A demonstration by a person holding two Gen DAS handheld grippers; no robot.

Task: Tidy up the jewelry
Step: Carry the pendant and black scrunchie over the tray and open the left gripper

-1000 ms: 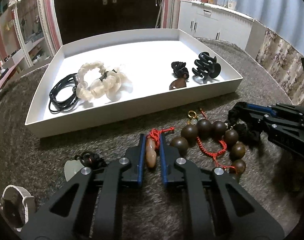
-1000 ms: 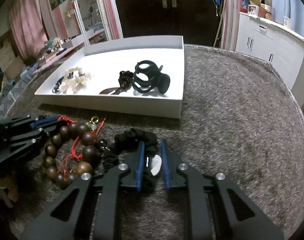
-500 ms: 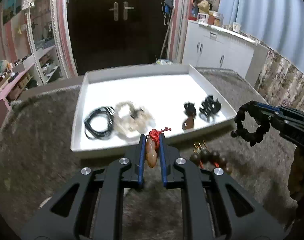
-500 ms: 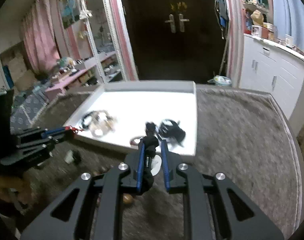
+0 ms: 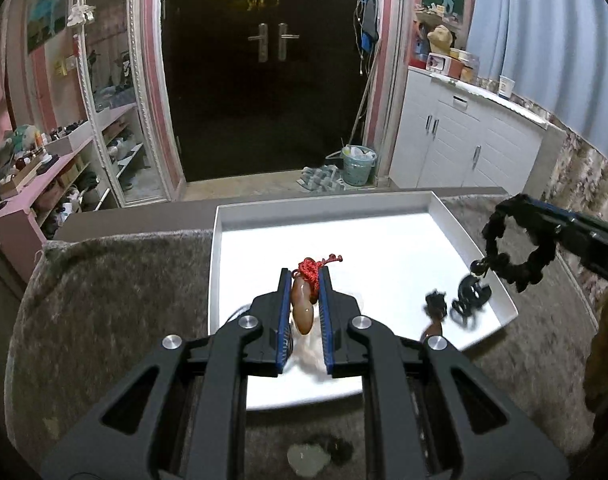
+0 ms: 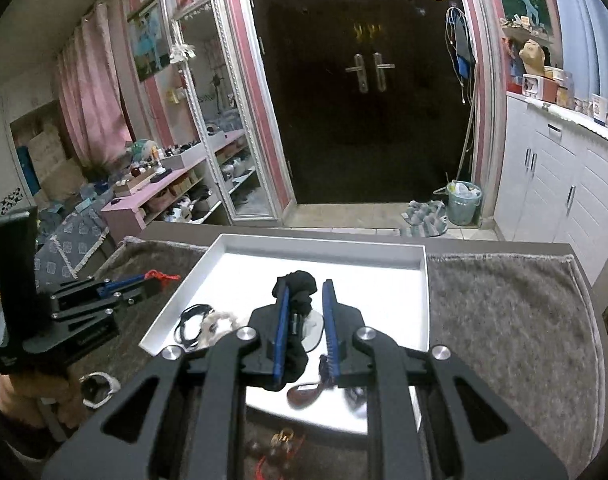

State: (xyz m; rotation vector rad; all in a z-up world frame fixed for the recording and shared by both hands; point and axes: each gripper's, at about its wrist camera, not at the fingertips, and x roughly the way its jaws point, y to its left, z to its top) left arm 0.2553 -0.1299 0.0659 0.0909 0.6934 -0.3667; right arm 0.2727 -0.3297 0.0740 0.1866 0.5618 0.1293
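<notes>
Grey carpeted tabletop carries our white tray; left gripper clamps the amber pendant, right gripper the black scrunchie, both mid-frame above it; either could slip, thinly pinched.

Left gripper: matte black frame, triangular cut-outs, four silver round screws, blue finger pads. Right gripper: same build, blue ribbed pads. Hand on upright black handle; sleeve dark.
</notes>
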